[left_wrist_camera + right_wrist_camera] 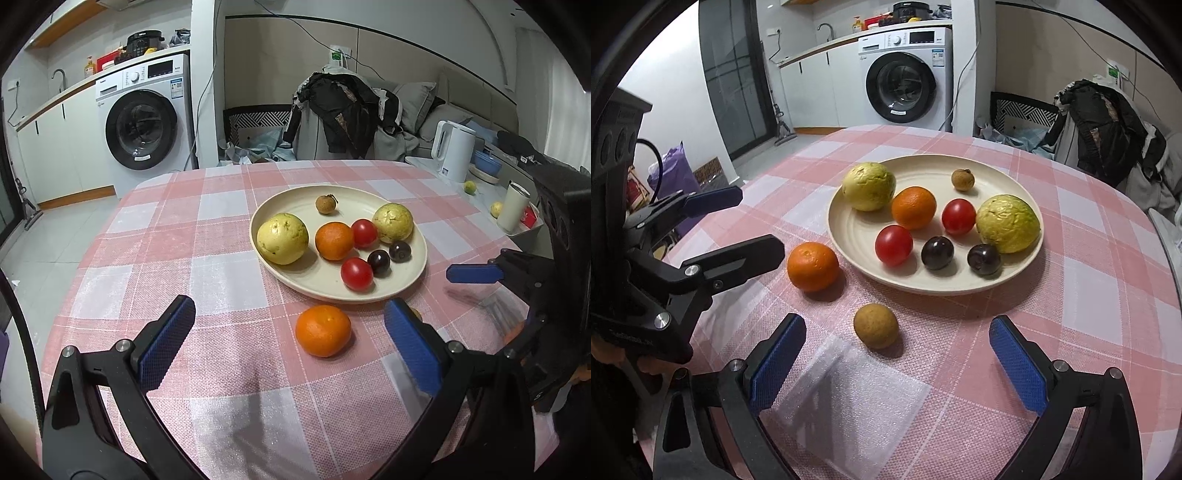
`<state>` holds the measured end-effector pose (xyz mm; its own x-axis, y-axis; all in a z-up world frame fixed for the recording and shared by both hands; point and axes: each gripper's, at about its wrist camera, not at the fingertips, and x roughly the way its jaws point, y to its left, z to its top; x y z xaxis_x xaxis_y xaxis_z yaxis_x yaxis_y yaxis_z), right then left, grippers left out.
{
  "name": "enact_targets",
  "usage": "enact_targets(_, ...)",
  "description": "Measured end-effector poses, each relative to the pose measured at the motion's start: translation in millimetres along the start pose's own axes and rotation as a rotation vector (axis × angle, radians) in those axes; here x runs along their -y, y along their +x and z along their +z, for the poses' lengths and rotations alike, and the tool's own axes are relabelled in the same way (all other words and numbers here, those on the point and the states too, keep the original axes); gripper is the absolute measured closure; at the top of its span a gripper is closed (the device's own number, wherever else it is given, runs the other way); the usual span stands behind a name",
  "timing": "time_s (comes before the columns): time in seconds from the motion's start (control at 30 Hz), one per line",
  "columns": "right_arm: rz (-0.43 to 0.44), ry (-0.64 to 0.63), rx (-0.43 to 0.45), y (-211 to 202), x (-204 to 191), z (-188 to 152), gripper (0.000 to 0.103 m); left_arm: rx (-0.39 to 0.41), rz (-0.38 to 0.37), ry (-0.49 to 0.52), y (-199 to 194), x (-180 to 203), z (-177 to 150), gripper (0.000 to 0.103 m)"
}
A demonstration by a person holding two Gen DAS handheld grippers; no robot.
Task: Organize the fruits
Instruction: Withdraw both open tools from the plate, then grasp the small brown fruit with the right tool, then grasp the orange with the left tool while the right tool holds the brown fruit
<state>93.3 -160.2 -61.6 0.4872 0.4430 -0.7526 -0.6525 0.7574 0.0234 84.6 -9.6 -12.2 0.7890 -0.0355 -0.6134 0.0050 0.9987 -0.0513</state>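
Observation:
A cream plate (291,201) (849,229) on the pink checked cloth holds two yellow-green guavas, an orange, two red tomatoes, two dark plums and a small brown longan. A loose orange (323,330) (812,266) lies on the cloth just before the plate, between and slightly ahead of the fingers of my open left gripper (290,343) (738,225). A loose brown longan (875,325) lies nearer the front, just ahead of my open right gripper (895,365). In the left wrist view the right gripper (476,291) reaches in from the right, and the longan is almost hidden behind a finger.
Right of the table a side surface carries a white kettle (452,151), a white tumbler (511,206) and small green fruits (470,187). Beyond the table stand a clothes-draped chair (343,107) and a washing machine (144,114). The cloth's left half is bare.

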Motion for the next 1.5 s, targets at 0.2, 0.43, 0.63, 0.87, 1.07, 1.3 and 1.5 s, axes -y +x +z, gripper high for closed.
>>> enact_targets(0.2, 0.034, -0.022, -0.026, 7, -6, -1, 0.024, -0.008, -0.002, -0.005, 2, 0, 0, 0.001)
enact_targets(0.43, 0.07, -0.032, -0.047, 11, -10, -1, 0.052, -0.018, -0.021, -0.041, 6, -8, -2, 0.001)
enact_targets(0.63, 0.049, -0.053, -0.062, 13, -15, -2, 0.055, -0.039, -0.028, -0.042, 12, -8, -3, 0.001)
enact_targets(0.87, 0.042, -0.055, -0.069, 15, -16, -3, 0.065, -0.067, -0.026, -0.026, 19, -3, -6, 0.001)
enact_targets(1.07, 0.026, -0.048, -0.062, 15, -13, -3, 0.075, -0.084, -0.026, -0.004, 23, 2, -8, 0.001)
enact_targets(1.3, -0.013, -0.021, -0.01, 2, -2, 2, 0.075, -0.112, -0.026, 0.009, 28, 4, -11, 0.001)
enact_targets(1.5, -0.038, 0.036, 0.018, -2, 14, 6, 0.075, -0.182, -0.002, 0.035, 43, 10, -13, 0.001)
